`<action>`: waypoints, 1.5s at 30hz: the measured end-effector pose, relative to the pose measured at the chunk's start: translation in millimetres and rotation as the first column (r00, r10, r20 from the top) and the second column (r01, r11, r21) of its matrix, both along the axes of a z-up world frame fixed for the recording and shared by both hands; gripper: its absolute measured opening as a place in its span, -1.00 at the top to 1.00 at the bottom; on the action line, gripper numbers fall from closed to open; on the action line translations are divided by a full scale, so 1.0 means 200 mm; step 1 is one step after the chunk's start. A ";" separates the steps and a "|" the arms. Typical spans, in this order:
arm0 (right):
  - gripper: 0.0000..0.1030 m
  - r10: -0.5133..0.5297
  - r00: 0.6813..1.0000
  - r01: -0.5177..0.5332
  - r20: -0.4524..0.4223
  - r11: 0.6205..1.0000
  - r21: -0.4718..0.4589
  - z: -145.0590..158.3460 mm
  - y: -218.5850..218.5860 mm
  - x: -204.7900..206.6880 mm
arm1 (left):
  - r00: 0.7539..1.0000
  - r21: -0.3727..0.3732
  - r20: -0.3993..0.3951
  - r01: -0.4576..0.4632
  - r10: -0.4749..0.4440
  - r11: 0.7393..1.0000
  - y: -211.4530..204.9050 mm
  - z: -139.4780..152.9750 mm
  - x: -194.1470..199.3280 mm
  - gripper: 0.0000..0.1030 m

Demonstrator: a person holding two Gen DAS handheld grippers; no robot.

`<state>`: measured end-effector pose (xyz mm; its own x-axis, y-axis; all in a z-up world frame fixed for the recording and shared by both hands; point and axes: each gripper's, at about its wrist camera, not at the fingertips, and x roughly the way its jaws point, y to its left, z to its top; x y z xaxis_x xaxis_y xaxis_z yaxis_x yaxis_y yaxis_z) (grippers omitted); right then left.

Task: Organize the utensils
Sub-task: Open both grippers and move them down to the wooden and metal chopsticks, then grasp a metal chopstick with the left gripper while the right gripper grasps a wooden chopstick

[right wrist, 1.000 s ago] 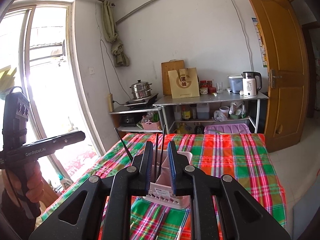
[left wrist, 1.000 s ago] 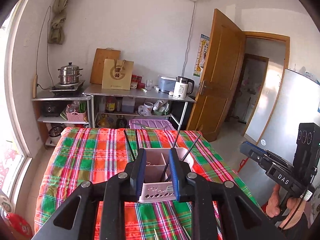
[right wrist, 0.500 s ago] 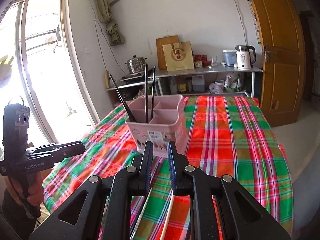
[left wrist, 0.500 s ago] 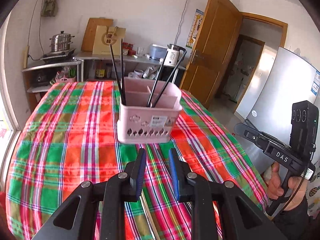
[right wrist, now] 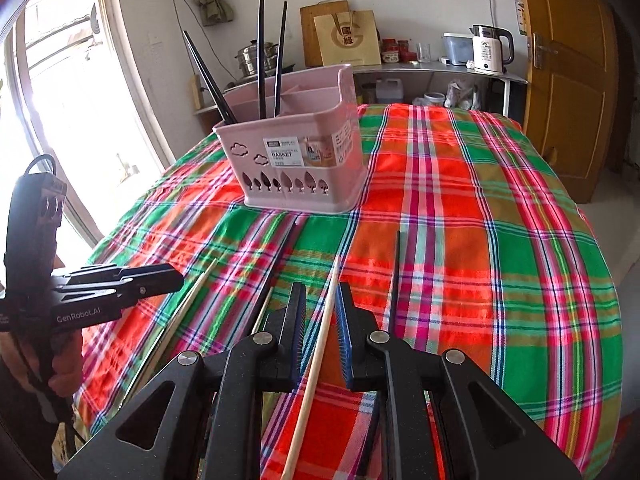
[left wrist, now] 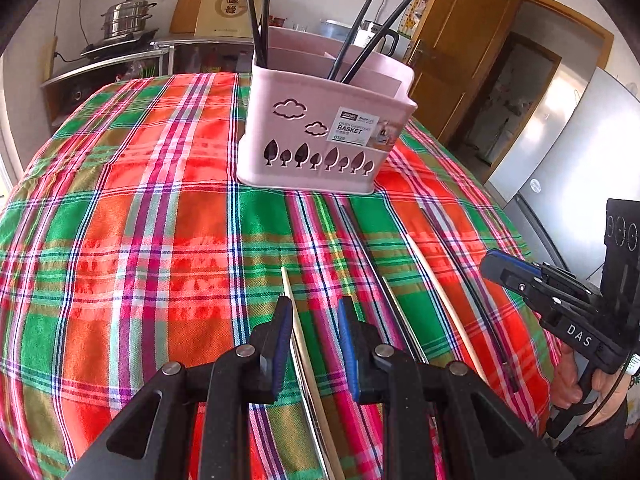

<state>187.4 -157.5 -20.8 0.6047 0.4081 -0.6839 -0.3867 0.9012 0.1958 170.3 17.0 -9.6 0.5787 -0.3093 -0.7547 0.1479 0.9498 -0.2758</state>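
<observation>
A pink plastic utensil basket (left wrist: 320, 136) with cloud and tree cut-outs stands at the far middle of the surface, which is covered by a red, green and white plaid cloth (left wrist: 120, 240). Four black chopsticks (left wrist: 256, 12) stand upright or leaning in its compartments.

Near the basket, loose utensils lie on the cloth pointing away from the cameras: pale wooden chopsticks (right wrist: 320, 344) and dark ones (right wrist: 396, 276), side by side with gaps between them.

The left claw (left wrist: 314, 334) hangs low over the cloth, its blue-padded fingers a little apart and empty; a pale wooden chopstick (left wrist: 298, 344) lies beneath the gap. The right claw (right wrist: 320, 320) is likewise slightly parted, straddling a pale chopstick without pinching it.

At the far wall, a metal shelf (right wrist: 432, 70) carries a white kettle (right wrist: 488, 54) and a brown paper bag (right wrist: 348, 40).
</observation>
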 end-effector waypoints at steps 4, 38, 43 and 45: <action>0.70 0.002 0.999 -0.002 -0.032 1.000 -0.016 -0.05 0.02 0.05 | 1.000 0.022 -0.019 0.005 -0.005 1.000 -0.01 -0.03 0.07 0.56; 0.71 0.005 0.992 -0.027 -0.125 0.985 -0.171 -0.16 0.19 0.34 | 0.994 0.160 -0.073 0.087 -0.076 0.983 -0.20 -0.10 0.22 0.68; 0.86 0.001 0.992 -0.024 -0.129 0.984 -0.178 -0.16 0.19 0.34 | 0.994 0.167 -0.089 0.073 -0.059 0.983 -0.18 -0.10 0.23 0.88; 0.89 0.001 0.991 -0.024 -0.132 0.985 -0.172 -0.16 0.19 0.35 | 0.994 0.158 -0.094 0.070 -0.056 0.985 -0.17 -0.10 0.24 0.89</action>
<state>256.5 -120.2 -52.9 0.5005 0.2838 -0.8179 -0.3794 0.9211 0.0875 218.1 -16.4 -29.7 0.4903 -0.2133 -0.8451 0.1908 0.9723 -0.1347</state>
